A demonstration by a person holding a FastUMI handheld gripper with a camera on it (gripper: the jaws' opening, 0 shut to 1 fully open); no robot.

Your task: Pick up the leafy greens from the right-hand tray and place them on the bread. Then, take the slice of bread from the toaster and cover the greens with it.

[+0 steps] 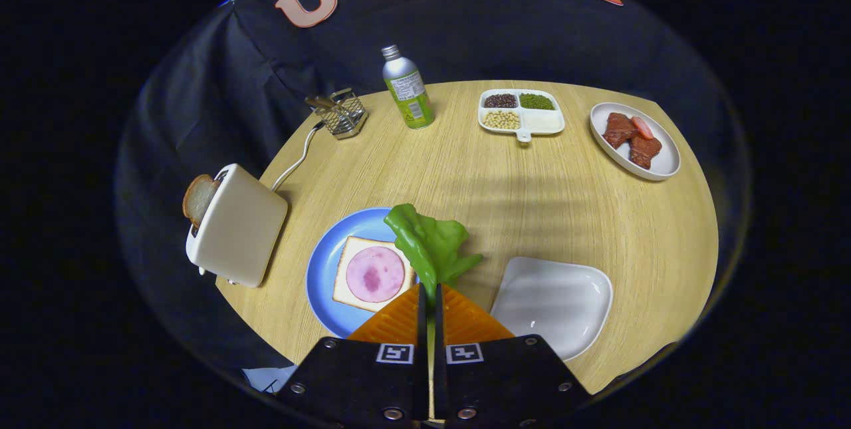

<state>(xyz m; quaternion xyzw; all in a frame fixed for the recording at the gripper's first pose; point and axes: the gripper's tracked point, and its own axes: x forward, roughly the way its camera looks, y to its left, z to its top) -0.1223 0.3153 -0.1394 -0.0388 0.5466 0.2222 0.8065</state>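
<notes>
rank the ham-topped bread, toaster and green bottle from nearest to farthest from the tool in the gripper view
The tool is shut on the leafy greens.
1. Ham-topped bread, just ahead, on the left.
2. Toaster, farther left.
3. Green bottle, far across the table.

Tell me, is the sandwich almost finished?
Not yet. The leafy greens are already off the white tray. The hand-held gripper is shut on them, holding them beside the bread with ham on the blue plate. Still left: lay the greens down, then bring the slice from the toaster as a cover.
</notes>
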